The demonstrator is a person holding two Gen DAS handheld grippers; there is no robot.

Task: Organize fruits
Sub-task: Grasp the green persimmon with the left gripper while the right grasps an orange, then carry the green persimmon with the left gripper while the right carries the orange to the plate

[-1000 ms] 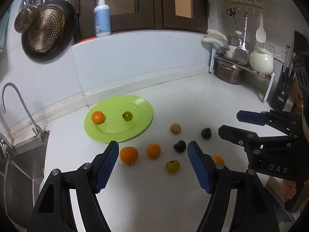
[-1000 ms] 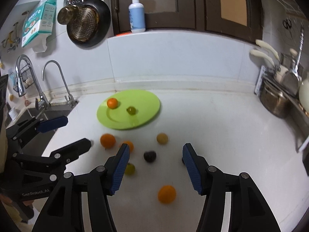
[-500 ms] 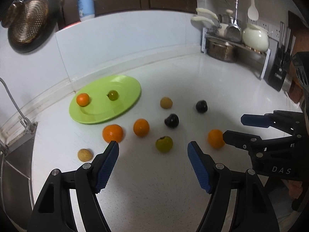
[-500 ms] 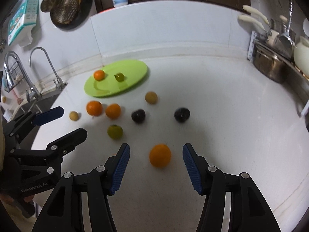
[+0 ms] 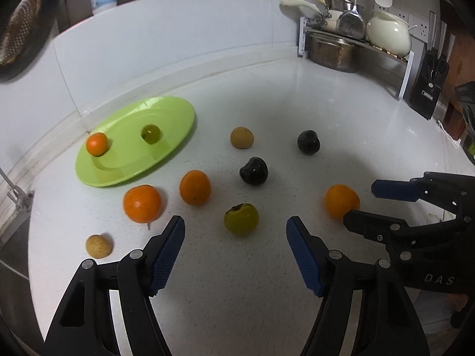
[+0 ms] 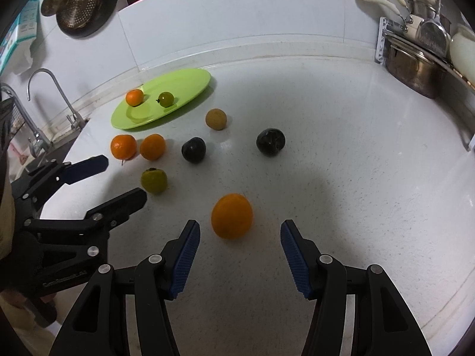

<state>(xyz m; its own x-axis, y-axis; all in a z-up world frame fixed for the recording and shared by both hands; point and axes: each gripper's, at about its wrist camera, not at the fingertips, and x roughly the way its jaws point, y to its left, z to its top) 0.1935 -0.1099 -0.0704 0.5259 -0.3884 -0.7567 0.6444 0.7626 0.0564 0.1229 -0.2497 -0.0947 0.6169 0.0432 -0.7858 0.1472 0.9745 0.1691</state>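
Note:
A green plate [image 5: 166,124] holds a small orange [image 5: 96,144] and a small green fruit [image 5: 150,133]. Loose on the white counter lie two oranges [image 5: 142,203], two dark fruits [image 5: 253,171], two tan fruits [image 5: 242,138], a green persimmon [image 5: 241,219] and another orange [image 6: 232,216]. My left gripper [image 5: 235,222] hovers just short of the persimmon, its jaws closing with nothing pressed between them. My right gripper [image 6: 239,225] stands open, its fingertips on either side of the lone orange without touching it.
A sink with a tap [image 6: 38,89] lies past the counter's left edge. A rack with a steel pot [image 5: 332,53] and a knife block [image 5: 427,86] fills the right back corner. A pan [image 6: 80,9] hangs on the wall.
Both grippers have sunk toward the counter and tipped down, so the fruits look larger and closer. The left jaws have narrowed slightly. The lone orange now sits between the right fingertips.

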